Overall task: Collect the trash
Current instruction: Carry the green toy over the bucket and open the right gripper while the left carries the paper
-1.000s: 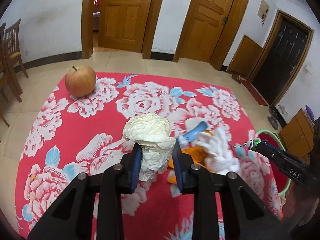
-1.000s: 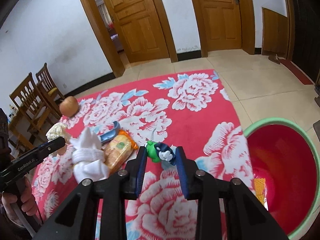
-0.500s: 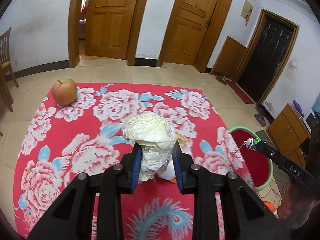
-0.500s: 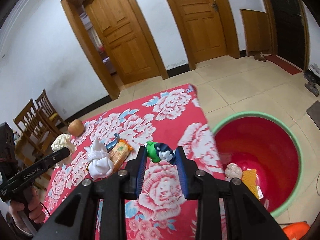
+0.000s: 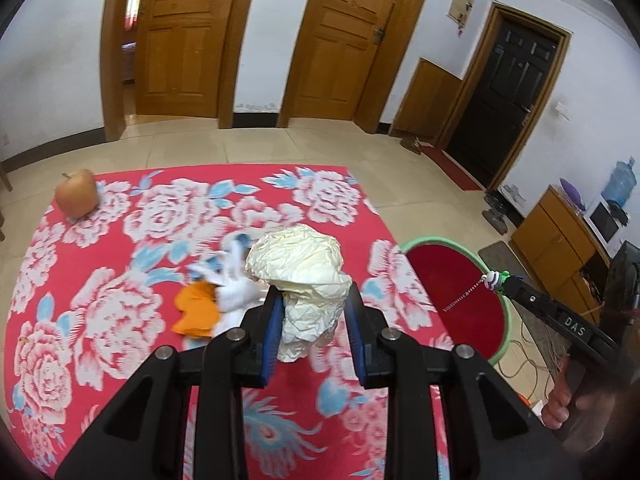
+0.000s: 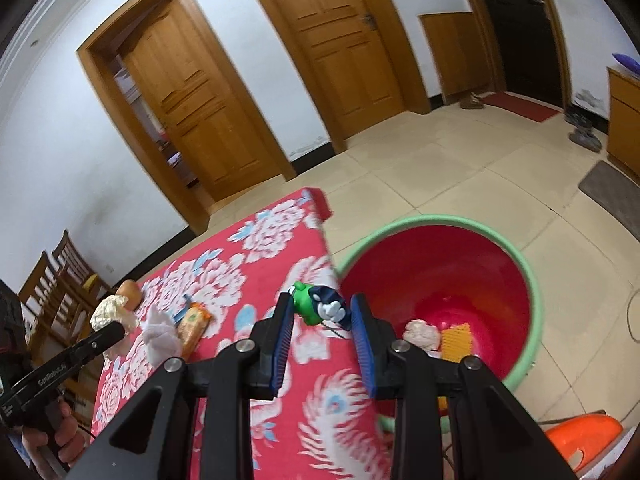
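Black tongs lettered "DAS" [image 5: 496, 280] (right) gripping keychain toy [image 6: 320, 307], left tongs [image 5: 314, 322] gripping crumpled paper [image 5: 302, 276]

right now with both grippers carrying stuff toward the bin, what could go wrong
The toy keychain sits at the very tips of the right gripper, near the table edge and not yet over the bin, so it may slip and miss. The bulky paper wad in the left gripper could snag the white cloth below.

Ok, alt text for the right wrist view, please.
The right gripper clamps a small green-and-navy toy near the flowered red table's edge, beside a red, green-rimmed bin already holding scraps. The left gripper carries crumpled paper at far left.
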{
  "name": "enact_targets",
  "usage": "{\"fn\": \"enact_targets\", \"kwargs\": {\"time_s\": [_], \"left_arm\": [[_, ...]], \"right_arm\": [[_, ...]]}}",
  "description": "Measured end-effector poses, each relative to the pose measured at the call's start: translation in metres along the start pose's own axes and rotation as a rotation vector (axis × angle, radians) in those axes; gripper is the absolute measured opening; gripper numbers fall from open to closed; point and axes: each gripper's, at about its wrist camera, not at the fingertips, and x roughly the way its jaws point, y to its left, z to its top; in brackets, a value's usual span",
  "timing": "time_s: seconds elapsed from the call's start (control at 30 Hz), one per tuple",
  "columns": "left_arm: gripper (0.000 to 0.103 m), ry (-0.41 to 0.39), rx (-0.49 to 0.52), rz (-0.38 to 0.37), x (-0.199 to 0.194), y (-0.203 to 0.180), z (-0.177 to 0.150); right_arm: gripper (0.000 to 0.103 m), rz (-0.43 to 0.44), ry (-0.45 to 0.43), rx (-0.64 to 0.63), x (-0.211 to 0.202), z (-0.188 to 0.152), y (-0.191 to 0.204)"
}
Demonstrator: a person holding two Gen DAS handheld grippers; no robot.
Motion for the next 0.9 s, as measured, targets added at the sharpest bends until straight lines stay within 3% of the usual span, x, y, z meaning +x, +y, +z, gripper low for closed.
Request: {"fn": "enact_targets", "kwargs": {"time_s": [0.43,0.9], "left_arm": [[0.029,0.076,0.093,-0.092,0.041,-0.065,-0.005],[0.029,0.11,0.125,-0.113,0.06,-0.082,-0.008]], "right_arm": [[0.032,-0.106,0.001,0.14,0.003,-0.009,-0.062],[0.033,-0.16,0.035,0.193,0.019,-0.01,-0.087]]}}
